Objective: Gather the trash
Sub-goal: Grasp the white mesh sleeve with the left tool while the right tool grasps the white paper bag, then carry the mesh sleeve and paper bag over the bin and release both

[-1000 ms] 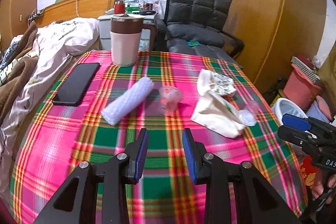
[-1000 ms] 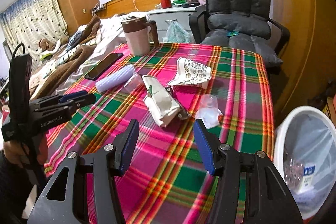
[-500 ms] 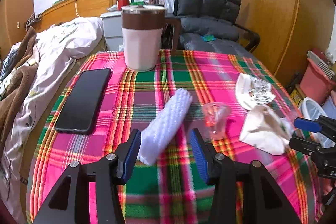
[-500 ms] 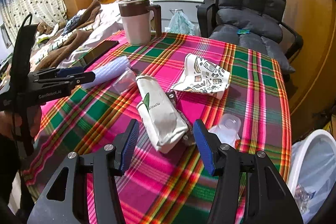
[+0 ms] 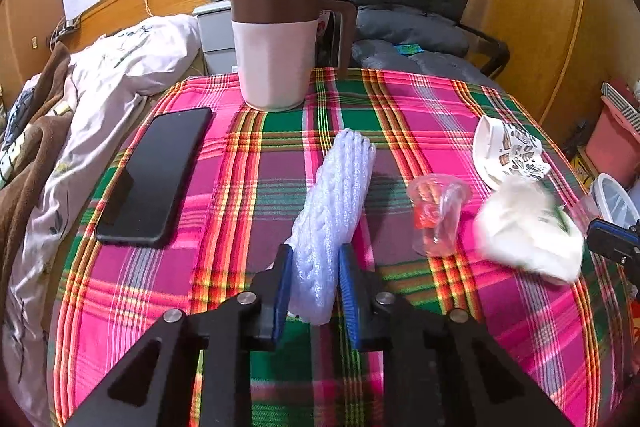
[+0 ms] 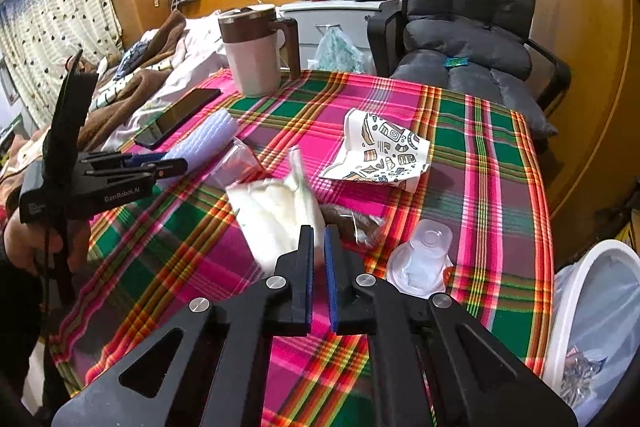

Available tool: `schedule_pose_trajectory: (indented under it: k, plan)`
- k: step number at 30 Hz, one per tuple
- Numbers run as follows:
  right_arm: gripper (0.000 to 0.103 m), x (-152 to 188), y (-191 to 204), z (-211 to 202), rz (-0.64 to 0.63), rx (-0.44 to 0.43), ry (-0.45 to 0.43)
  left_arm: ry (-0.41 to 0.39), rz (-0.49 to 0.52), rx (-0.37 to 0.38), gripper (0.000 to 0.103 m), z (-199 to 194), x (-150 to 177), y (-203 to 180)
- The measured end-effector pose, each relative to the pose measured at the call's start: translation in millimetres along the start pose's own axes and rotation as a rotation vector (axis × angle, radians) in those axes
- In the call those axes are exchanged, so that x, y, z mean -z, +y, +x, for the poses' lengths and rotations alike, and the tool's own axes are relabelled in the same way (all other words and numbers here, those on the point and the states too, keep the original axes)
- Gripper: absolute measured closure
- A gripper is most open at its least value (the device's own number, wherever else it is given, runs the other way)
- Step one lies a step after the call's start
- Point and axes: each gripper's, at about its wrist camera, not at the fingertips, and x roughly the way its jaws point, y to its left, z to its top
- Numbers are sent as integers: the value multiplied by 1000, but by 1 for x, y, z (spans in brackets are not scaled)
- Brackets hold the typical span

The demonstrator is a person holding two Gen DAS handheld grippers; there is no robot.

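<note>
The left gripper (image 5: pixel 313 279) has its blue pads pinched on the near end of the bubble-wrap roll (image 5: pixel 336 203), which lies lengthwise on the plaid tablecloth (image 5: pixel 168 291); the right gripper (image 6: pixel 319 265) has its fingers drawn nearly together on an edge of the white paper bag (image 6: pixel 276 215); just beside lie a clear plastic cup (image 6: pixel 422 259) and a patterned wrapper (image 6: pixel 380 155); farther off stand a phone (image 5: pixel 156 175) and a brown-topped mug (image 5: pixel 276 43); a white bin (image 6: pixel 592 307) sits beside the table's right edge
</note>
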Motion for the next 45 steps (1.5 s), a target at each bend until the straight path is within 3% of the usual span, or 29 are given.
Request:
schedule_pose_trajectory:
  k: [8, 12, 26, 33, 45]
  plan:
    - [95, -5, 3, -3, -2, -27, -13, -19, -48, 34, 86, -26, 19, -10]
    - [86, -10, 9, 3, -41, -26, -24, -34, -76, 49, 86, -42, 30, -10]
    - [85, -17, 22, 44, -108, -30, 71, -39, -118, 92, 86, -55, 44, -9]
    - [93, -14, 17, 36, -69, -28, 63, -48, -122, 109, 86, -62, 46, -17]
    - [93, 3, 9, -19, -6, -18, -13, -84, -119, 144, 86, -98, 59, -51]
